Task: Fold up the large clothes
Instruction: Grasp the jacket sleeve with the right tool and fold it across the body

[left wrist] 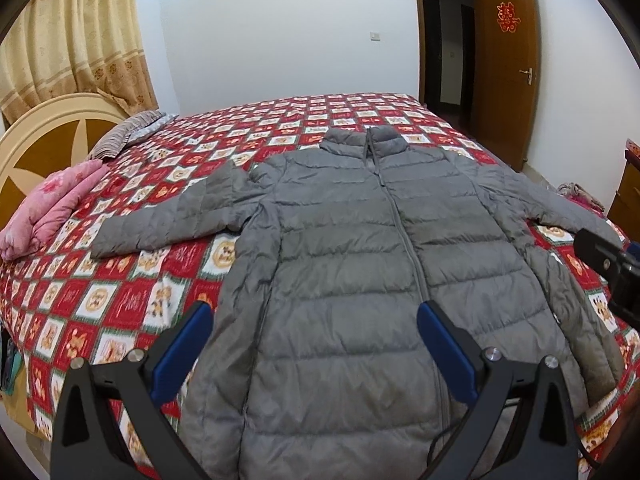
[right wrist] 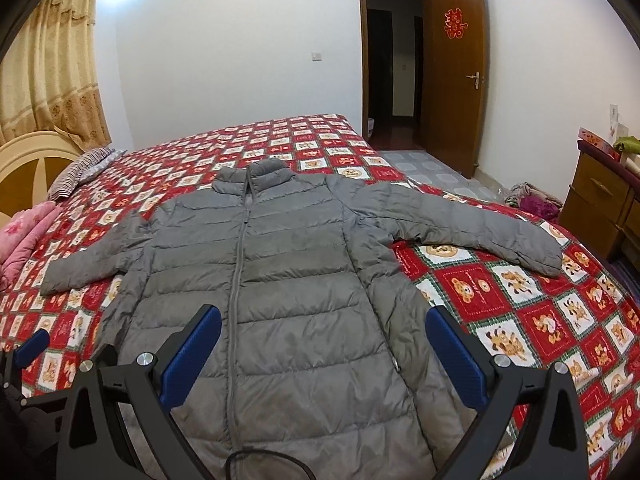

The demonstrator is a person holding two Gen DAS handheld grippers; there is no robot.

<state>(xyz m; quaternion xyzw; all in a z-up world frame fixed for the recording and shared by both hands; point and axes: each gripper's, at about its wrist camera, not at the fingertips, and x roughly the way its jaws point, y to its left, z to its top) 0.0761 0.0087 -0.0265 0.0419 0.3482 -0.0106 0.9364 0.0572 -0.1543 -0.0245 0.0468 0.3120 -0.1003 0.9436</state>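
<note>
Slippage is our risk: jacket (right wrist: 280,272) lies flat, slick and puffy; left gripper (left wrist: 316,320) and right gripper (right wrist: 324,324) hover agape, empty.

The jacket (right wrist: 280,280) is plain grey, quilted in horizontal bands. The bedspread (right wrist: 520,300) is a red and white check with orange cartoon figures. The fingers (left wrist: 180,352) carry blue pads. A pink blanket (left wrist: 48,212), beige patterned curtains (left wrist: 68,40), brown door (right wrist: 452,72).
</note>
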